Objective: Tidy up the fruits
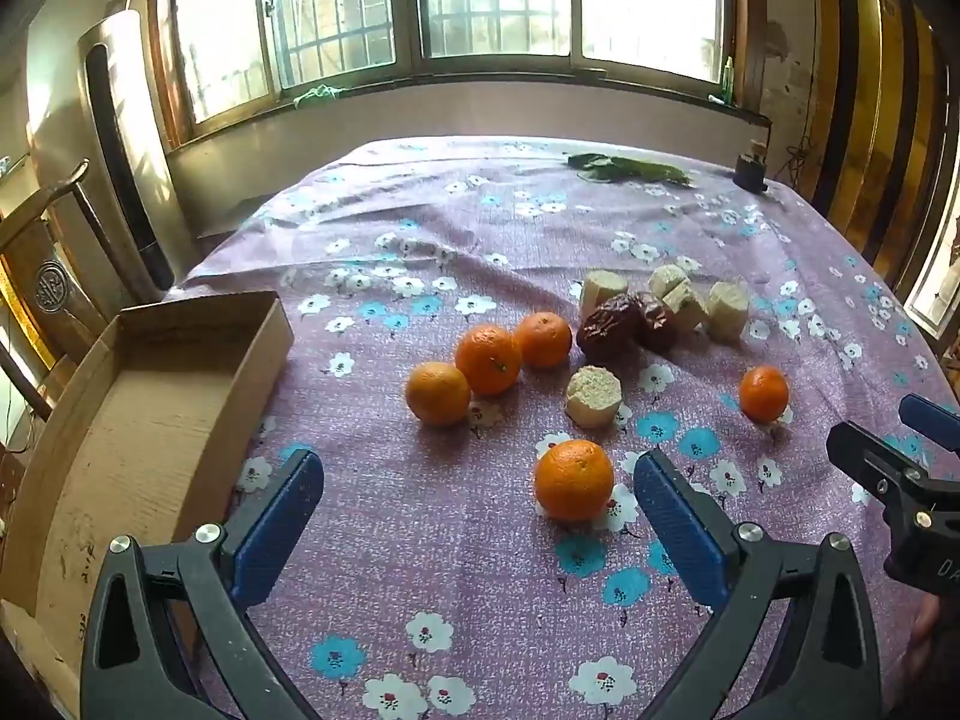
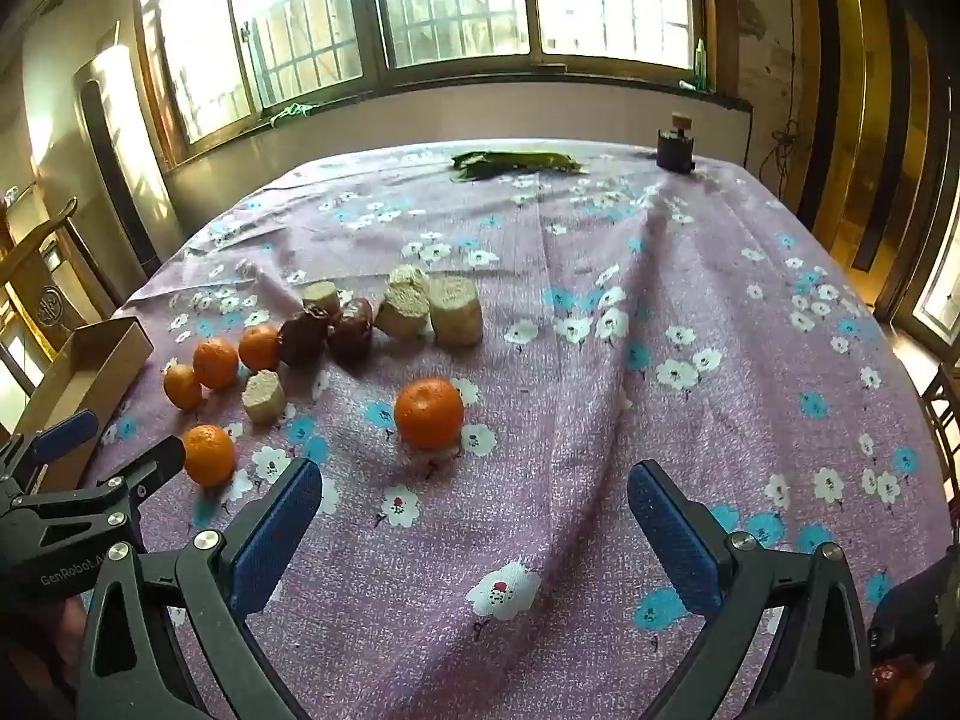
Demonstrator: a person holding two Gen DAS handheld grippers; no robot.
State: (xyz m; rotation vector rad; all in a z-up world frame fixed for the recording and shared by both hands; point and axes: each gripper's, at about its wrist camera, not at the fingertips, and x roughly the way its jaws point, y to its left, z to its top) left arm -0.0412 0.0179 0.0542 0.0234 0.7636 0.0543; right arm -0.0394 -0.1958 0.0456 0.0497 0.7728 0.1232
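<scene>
Several oranges lie on the flowered purple tablecloth (image 1: 480,228). The nearest orange (image 1: 573,480) sits just ahead of my open, empty left gripper (image 1: 480,516), toward its right finger. A trio of oranges (image 1: 487,358) lies further on, and one orange (image 1: 763,393) lies alone to the right. Two dark red dates (image 1: 609,327) and several pale cut chunks (image 1: 594,396) lie behind. My right gripper (image 2: 474,516) is open and empty, a little short of the lone orange (image 2: 429,413). An open cardboard box (image 1: 150,396) stands at the left.
A green leafy bundle (image 1: 627,169) and a small dark jar (image 1: 750,171) sit at the table's far edge under the window. A wooden chair (image 1: 36,222) stands left of the table. The other gripper shows at the right edge of the left wrist view (image 1: 900,480).
</scene>
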